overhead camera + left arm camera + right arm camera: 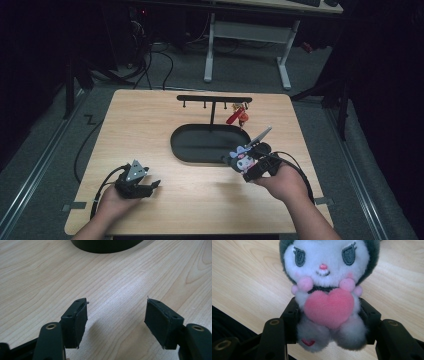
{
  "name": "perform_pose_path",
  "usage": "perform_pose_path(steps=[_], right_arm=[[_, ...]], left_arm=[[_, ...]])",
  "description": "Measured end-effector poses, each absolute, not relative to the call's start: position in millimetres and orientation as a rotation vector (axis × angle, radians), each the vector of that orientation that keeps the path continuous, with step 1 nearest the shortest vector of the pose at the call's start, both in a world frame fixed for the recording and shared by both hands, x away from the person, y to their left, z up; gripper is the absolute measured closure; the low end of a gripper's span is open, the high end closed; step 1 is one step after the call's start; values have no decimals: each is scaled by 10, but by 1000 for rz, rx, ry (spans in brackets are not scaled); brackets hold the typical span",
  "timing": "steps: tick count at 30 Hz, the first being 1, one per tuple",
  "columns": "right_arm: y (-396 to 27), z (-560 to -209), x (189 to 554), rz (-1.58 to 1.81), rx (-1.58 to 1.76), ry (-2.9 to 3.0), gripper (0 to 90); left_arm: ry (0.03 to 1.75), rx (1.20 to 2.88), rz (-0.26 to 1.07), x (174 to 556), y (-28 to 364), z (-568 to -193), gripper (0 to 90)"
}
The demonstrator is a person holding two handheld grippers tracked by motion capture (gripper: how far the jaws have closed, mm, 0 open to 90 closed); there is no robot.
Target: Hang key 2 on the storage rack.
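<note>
A small plush doll (pixel 328 290) with a white face, dark hood and pink heart sits between my right gripper's jaws, and both pads press its body. In the high view the plush doll (pixel 241 159) hangs above the table by the near right rim of the black oval tray (pixel 187 146), with my right gripper (pixel 253 166) shut on it. My left gripper (pixel 153 185) rests low over the wood at the front left, jaws wide apart. In the left gripper view nothing lies between the left gripper (pixel 116 318) jaws.
A black T-shaped hook rack (pixel 214 99) stands behind the tray, with a red charm (pixel 237 116) hanging from its right end. A thin grey stick (pixel 260 135) pokes up beside the plush. Cables trail off the table's left side; a white desk frame stands beyond.
</note>
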State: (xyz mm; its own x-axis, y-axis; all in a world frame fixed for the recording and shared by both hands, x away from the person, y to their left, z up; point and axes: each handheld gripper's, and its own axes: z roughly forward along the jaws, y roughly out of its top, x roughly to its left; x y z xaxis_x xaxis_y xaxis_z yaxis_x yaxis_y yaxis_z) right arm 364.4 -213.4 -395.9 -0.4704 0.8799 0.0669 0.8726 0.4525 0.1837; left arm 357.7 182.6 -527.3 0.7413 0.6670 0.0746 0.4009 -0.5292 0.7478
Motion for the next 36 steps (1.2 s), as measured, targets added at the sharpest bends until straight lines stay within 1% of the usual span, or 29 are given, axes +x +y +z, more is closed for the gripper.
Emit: perform_pose_path(steps=[5,22,36], right_arm=[[-2135,-3805,3727,336,1606,2628,471],[-2050,-3467,4027,366,1614,2599,472],[-1906,-3396,4210,389,1595,2589,473]], left_arm=[[790,2203,465,3577,1807,-5270,349],[784,2215,474,3565,1797,-5270,350],[793,2214,472,3552,1834,-5274,351]])
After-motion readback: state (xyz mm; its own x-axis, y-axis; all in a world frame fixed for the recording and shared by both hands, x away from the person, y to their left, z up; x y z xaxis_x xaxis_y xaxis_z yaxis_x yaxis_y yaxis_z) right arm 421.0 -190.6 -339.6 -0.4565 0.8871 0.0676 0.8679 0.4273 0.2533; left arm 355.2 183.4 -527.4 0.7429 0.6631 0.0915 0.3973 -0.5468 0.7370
